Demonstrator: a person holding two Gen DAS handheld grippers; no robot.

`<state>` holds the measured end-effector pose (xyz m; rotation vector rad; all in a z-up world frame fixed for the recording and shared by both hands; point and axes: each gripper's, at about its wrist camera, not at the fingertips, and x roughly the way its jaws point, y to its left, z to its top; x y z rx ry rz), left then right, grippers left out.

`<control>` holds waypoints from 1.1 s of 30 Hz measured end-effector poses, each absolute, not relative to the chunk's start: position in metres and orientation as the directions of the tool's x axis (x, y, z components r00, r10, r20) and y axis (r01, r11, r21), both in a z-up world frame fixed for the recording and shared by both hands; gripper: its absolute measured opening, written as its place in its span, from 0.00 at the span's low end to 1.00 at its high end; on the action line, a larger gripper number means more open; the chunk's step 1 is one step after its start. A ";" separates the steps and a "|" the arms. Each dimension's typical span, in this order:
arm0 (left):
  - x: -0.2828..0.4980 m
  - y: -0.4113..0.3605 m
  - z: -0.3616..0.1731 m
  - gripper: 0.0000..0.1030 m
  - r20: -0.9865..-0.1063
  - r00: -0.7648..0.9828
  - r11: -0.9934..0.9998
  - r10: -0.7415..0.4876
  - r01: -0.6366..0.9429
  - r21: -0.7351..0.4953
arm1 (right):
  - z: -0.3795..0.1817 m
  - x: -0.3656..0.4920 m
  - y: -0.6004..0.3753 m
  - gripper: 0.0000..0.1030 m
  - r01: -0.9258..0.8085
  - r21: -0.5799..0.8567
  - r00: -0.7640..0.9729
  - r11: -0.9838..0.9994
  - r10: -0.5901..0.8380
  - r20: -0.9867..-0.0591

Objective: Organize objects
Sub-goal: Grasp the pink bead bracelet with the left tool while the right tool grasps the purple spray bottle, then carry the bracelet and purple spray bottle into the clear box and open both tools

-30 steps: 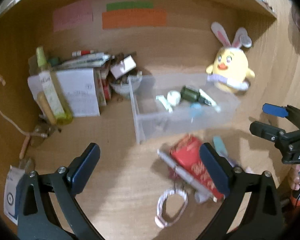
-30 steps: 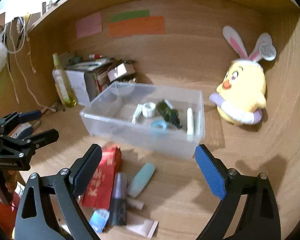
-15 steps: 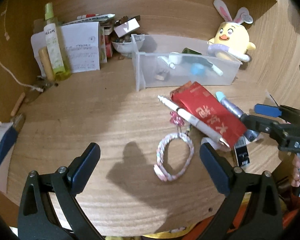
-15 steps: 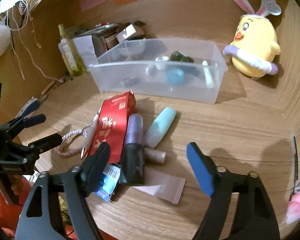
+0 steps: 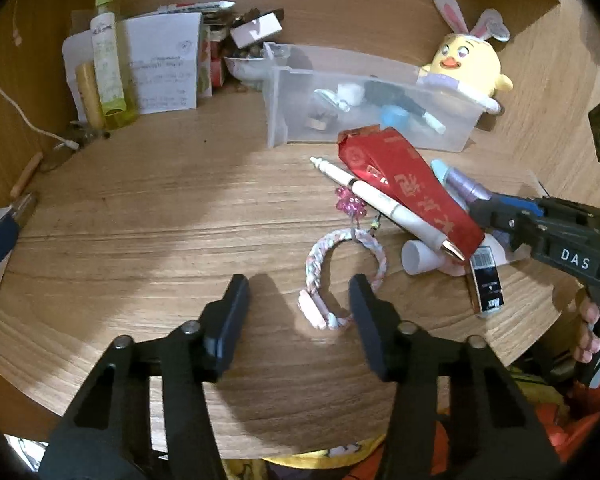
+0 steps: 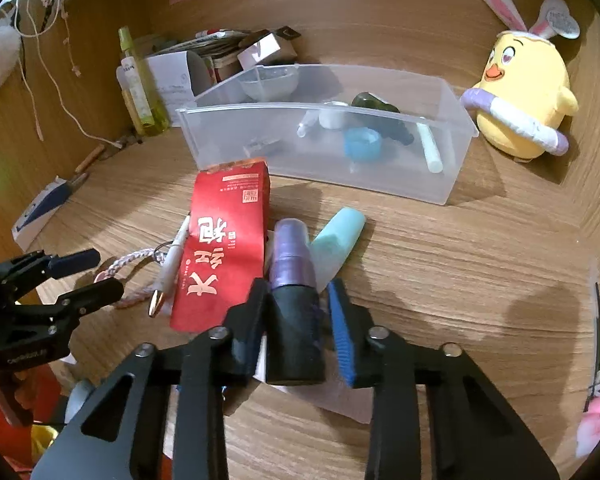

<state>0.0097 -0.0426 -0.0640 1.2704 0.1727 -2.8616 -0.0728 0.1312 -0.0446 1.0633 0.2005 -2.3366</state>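
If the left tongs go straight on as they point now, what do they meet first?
Most likely the braided bracelet, whose near loop already lies between the closing left tongs; beyond it lies the white pen. Depth is uncertain.

The tabletop [image 6: 440, 264] is matt, grained wood. The storage bin [image 6: 454, 168] is frosted translucent plastic. The red packet [image 6: 224, 248] looks like glossy printed card. The bracelet [image 5: 320, 256] is braided cord, and the chick toy [image 6: 528, 80] soft plush.
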 end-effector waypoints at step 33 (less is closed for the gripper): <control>-0.012 -0.073 0.017 0.11 -0.561 -0.827 -0.980 0.046 0.070 -0.184 | 0.005 -0.087 0.148 0.23 0.504 0.123 -0.644 -0.855 -0.466 -0.607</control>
